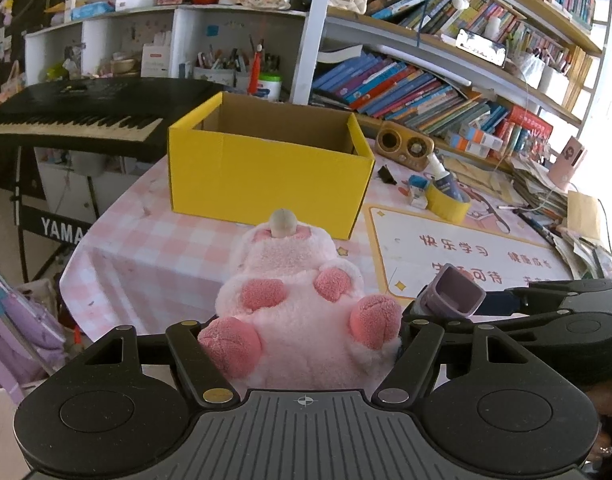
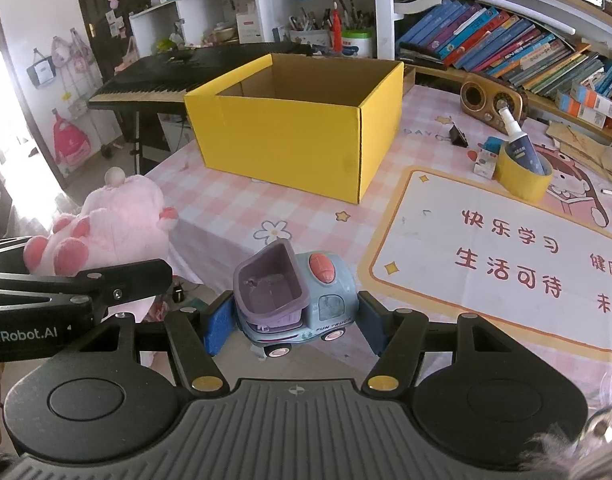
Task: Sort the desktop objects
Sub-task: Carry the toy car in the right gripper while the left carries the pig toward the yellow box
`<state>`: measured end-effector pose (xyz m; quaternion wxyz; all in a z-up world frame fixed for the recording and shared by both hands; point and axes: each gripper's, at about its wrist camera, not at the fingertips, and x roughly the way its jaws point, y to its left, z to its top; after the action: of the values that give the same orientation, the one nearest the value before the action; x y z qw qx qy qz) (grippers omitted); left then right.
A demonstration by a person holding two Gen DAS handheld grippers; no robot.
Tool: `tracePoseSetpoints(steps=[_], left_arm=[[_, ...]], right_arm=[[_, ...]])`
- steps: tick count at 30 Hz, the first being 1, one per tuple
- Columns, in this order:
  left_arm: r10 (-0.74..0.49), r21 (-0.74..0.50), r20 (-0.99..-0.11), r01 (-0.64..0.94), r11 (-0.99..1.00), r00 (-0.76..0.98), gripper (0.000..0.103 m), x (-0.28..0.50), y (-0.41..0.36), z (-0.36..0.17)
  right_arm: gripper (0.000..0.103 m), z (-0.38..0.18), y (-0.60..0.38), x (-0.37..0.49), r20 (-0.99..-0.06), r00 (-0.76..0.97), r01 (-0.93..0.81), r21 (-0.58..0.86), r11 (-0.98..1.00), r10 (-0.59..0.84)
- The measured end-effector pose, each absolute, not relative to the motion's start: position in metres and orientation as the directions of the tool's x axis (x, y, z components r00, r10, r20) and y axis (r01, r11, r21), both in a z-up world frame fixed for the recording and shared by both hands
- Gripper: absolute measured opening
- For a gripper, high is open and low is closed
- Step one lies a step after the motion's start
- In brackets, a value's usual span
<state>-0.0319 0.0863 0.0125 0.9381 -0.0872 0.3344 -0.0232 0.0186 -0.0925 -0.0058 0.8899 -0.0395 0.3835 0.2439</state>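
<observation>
My left gripper (image 1: 301,340) is shut on a pink plush toy (image 1: 293,300) and holds it above the table's near edge, in front of an open yellow cardboard box (image 1: 265,168). My right gripper (image 2: 293,320) is shut on a light-blue toy truck (image 2: 293,300) with a purple tipper. The box (image 2: 297,132) stands ahead of it on the pink checked tablecloth. The plush toy (image 2: 105,224) shows at the left of the right wrist view, and the truck's tipper (image 1: 454,292) at the right of the left wrist view.
A yellow tape roll (image 2: 522,176) with a spray bottle (image 2: 520,144) in it, a small carton (image 2: 486,158), a black clip (image 2: 460,136) and a wooden radio (image 2: 492,100) lie right of the box. A printed desk mat (image 2: 506,260) covers the right side. A keyboard (image 1: 77,116) stands left.
</observation>
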Motion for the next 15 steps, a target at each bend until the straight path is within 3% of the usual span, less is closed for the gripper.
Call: tracePoseSetpoints(steps=[15], left_arm=[[-0.092, -0.166, -0.635, -0.019, 0.986, 0.767, 0.071, -0.013, 0.084, 0.011]], right_arm=[[0.062, -0.011, -0.097, 0.036, -0.704, 0.578, -0.465, 0.132, 0.875, 0.413]])
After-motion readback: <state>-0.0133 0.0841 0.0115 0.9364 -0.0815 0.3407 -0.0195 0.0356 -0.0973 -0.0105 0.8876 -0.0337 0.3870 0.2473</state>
